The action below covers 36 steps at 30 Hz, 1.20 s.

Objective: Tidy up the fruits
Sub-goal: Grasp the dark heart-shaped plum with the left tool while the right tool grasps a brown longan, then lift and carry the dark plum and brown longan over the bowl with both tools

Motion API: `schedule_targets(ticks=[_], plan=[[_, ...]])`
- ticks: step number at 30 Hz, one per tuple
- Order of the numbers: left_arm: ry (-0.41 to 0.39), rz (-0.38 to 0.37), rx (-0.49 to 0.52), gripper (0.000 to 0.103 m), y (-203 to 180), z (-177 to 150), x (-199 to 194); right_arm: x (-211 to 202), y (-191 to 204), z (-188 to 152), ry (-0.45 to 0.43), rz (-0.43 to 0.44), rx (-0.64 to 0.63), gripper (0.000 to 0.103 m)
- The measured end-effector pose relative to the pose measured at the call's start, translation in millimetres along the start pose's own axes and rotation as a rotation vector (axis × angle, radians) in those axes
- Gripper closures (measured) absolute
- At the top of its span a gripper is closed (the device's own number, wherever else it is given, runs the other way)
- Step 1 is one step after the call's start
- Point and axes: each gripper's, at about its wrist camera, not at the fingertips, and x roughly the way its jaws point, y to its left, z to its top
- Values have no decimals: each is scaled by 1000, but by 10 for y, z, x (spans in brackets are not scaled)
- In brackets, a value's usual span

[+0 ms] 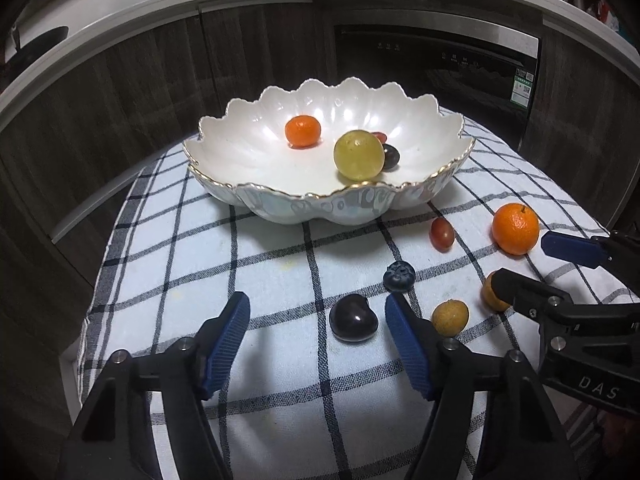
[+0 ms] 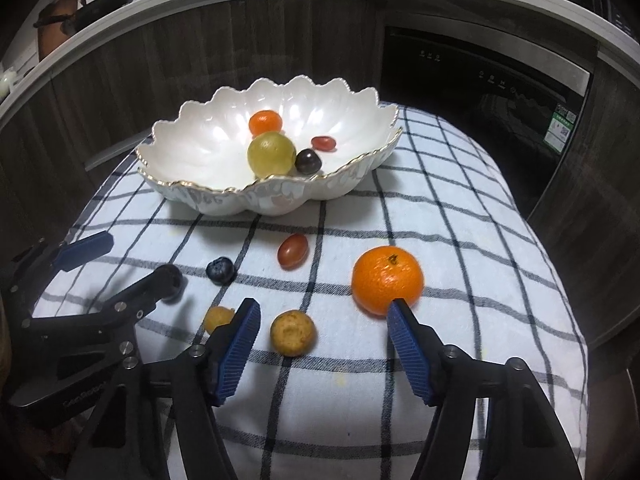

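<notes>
Dark cherry (image 1: 353,319) is seen btwn the left tongs (image 1: 316,316), not pinched yet; right tongs (image 2: 322,322) are half-wide round the small yellow fruit (image 2: 292,332).

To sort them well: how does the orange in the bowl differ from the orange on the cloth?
The orange in the bowl looks smaller than the orange on the cloth. The first lies inside the white bowl; the second lies outside it on the checked cloth, stem mark up. Both are round and bright orange.
</notes>
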Motion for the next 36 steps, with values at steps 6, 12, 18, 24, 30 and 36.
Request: schedule_targets(ticks=[6, 12, 18, 24, 30, 36], plan=[[20, -20, 1, 45, -17, -17, 67, 79, 9, -34, 26, 17, 1, 45], [46, -46, -3, 53, -30, -38, 139, 127, 27, -56, 39, 30, -5, 48], [66, -65, -2, 63, -47, -52, 196, 189, 61, -85, 59, 49, -12, 55], [66, -59, 6, 66, -70, -45, 202, 227, 73, -106, 68, 54, -15, 60], [65, -75, 10, 75, -102, -50, 192, 231, 75, -106, 66, 64, -17, 72], [66, -73, 8, 76, -109, -48, 183, 217, 97, -104, 64, 69, -24, 75]])
